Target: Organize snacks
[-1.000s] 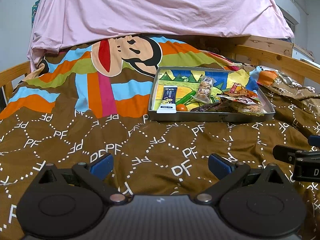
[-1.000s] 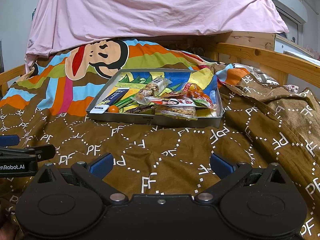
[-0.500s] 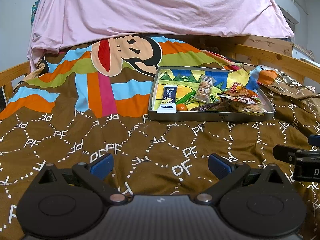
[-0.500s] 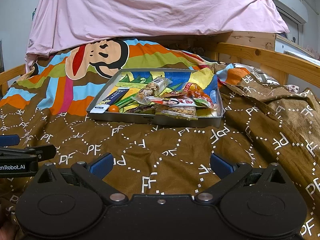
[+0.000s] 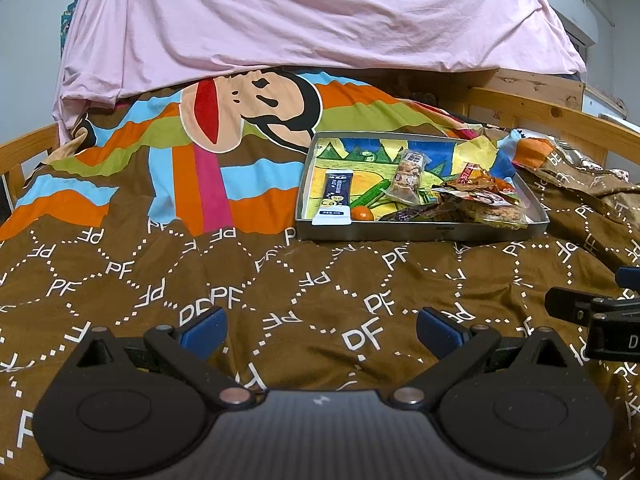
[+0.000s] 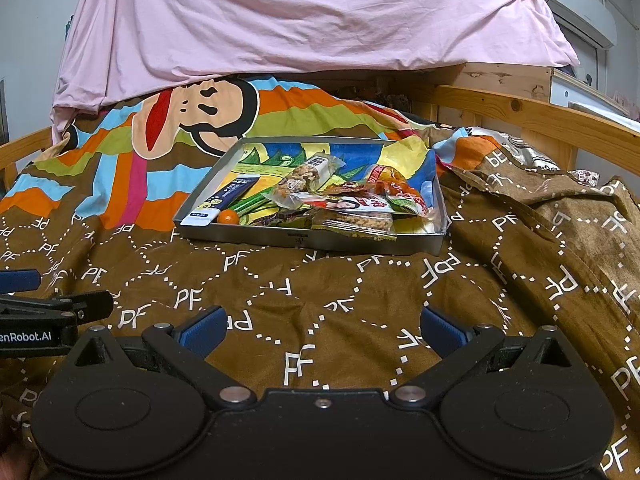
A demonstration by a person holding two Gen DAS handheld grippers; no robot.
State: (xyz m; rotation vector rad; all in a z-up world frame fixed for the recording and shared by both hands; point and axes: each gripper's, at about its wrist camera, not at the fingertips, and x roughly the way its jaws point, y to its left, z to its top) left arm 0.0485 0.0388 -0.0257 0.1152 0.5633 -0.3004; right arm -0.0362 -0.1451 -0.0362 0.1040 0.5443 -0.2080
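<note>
My left gripper (image 5: 320,330) and right gripper (image 6: 322,330) hung spread wide, holding nothing, low over the brown quilt (image 6: 320,300). Well ahead lay the metal tray (image 6: 304,238) on the quilt, snack packets (image 6: 352,204) heaped inside (mostly its right half), a blue sachet (image 5: 336,198) at left beside a small orange sweet (image 5: 362,213).

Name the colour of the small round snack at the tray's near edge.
Orange. The small round snack shows best in the left wrist view, inside the tray.

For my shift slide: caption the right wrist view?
Open right gripper over the brown bedspread, facing a metal tray of mixed snack packets.
</note>
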